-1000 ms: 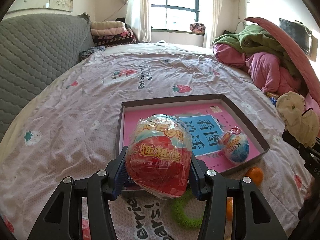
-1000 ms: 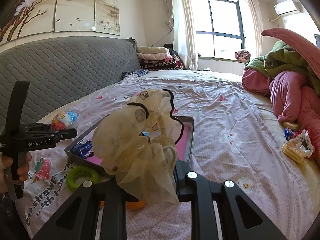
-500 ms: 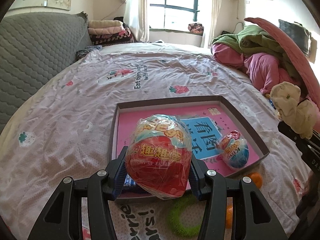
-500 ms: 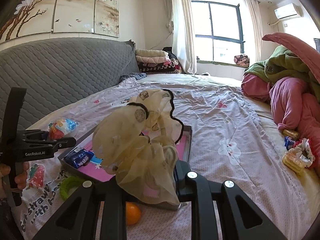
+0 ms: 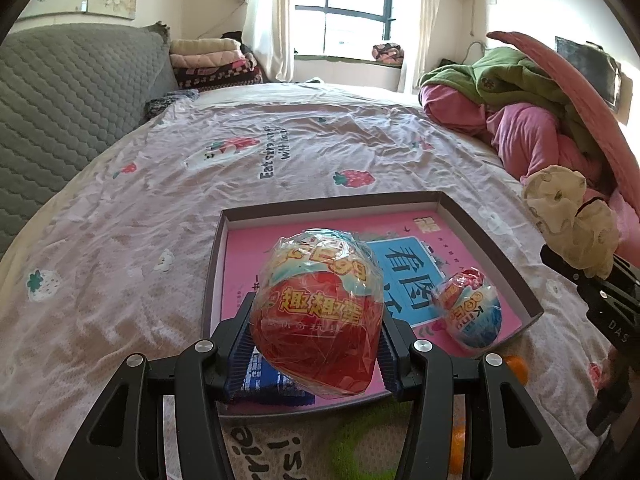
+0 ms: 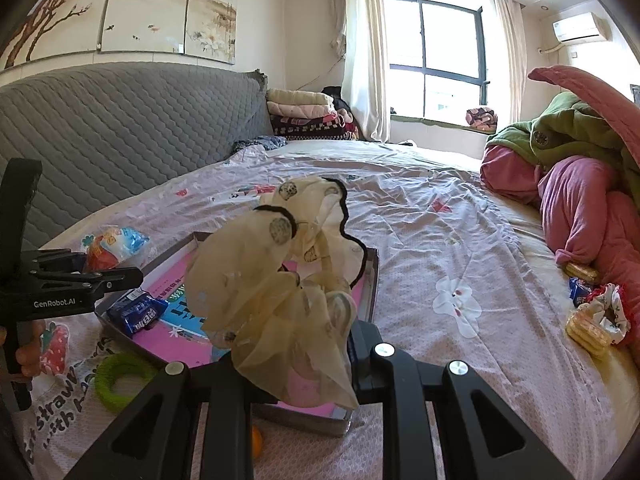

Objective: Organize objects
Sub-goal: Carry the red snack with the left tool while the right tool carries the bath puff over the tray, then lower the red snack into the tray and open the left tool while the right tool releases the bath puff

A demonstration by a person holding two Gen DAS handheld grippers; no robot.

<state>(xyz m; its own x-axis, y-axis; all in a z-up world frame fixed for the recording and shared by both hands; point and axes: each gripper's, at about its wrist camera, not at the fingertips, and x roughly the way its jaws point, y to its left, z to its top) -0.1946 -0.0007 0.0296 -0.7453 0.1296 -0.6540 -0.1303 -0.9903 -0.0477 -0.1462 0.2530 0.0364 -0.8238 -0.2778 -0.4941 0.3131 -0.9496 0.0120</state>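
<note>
Left gripper (image 5: 316, 344) is clamping a wrapped toy egg (image 5: 320, 312), fingers pressing on both of its flanks. The egg is sitting upright between the pads: red lower half with yellow Chinese lettering, pale blue and white upper half, clear crinkled film over all of it, gathered at the top. It is hanging above the near left corner of the tray (image 5: 480, 224).

Tray is a shallow dark-walled box lid lying on the bed (image 5: 160, 208), pink printed floor with a blue panel of Chinese characters. Inside it:
- a second, smaller egg (image 5: 468, 312) in film, blue and white lower part, red upper part, lying tilted near the right wall
- a blue snack packet (image 5: 272, 380) at the near edge, mostly hidden under the held egg

Right gripper (image 6: 296, 360) is pinching a sheer cream scrunchie (image 6: 280, 280), fingers closed tight on the fabric. Fabric is translucent, ruffled, dotted with small round prints, black trim along one edge. It is standing up above the fingers, over the tray's near corner in the right wrist view.

On the sheet just outside the tray: a green ring (image 6: 120, 376) and an orange ball (image 6: 256, 440), both near the front wall. Biscuit packs (image 6: 588, 332) are lying well apart at the right, beside the pink bedding (image 6: 580, 208).
</note>
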